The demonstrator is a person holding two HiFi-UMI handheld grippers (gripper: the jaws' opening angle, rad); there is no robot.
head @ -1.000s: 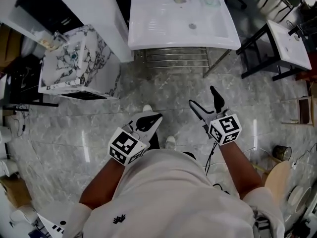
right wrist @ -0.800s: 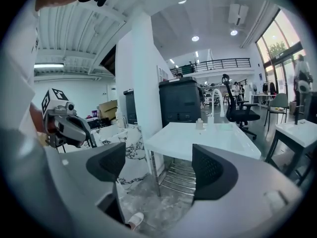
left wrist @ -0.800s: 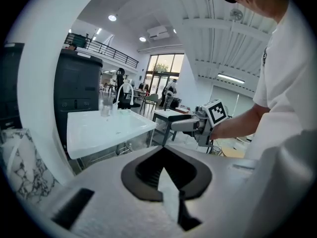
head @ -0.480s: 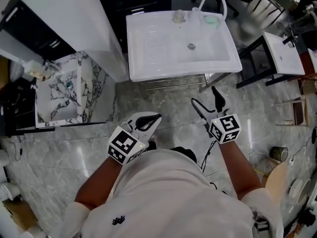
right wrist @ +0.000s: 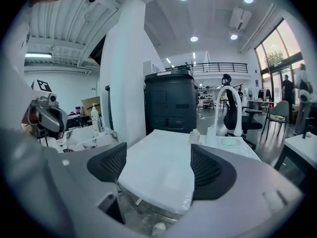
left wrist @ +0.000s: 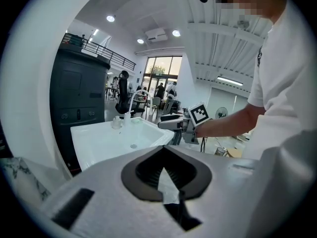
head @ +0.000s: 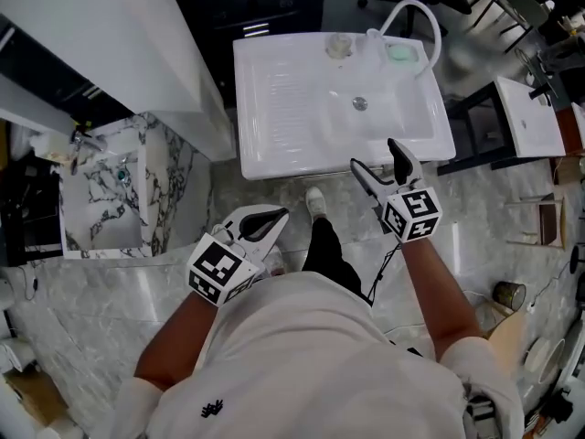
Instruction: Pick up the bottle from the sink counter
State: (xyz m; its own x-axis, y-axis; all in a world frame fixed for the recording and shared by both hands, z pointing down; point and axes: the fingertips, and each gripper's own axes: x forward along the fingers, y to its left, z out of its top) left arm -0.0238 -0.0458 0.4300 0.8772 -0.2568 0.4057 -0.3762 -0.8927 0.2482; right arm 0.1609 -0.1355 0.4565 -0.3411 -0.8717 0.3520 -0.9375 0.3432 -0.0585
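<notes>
A small clear bottle [head: 338, 46] stands on the back rim of the white sink [head: 274, 90], left of the curved faucet [head: 413, 15]. My right gripper [head: 380, 160] is open and empty, with its jaws over the sink's front edge. In the right gripper view [right wrist: 156, 167] the bottle [right wrist: 195, 136] is well ahead, across the basin. My left gripper [head: 272, 218] is shut and empty, held low over the floor left of the sink. From the left gripper view [left wrist: 171, 195] the bottle [left wrist: 117, 122] shows far off.
A green soap dish [head: 399, 51] sits right of the faucet. A marble washbasin [head: 110, 190] stands at the left beside a white pillar [head: 110, 35], and a soap dispenser [right wrist: 94, 117] is on it. Another white basin [head: 530, 117] is at the right.
The person has stepped toward the sink, which now lies closer. The open right gripper has come up to the sink's front edge. The left gripper stayed shut and low.
</notes>
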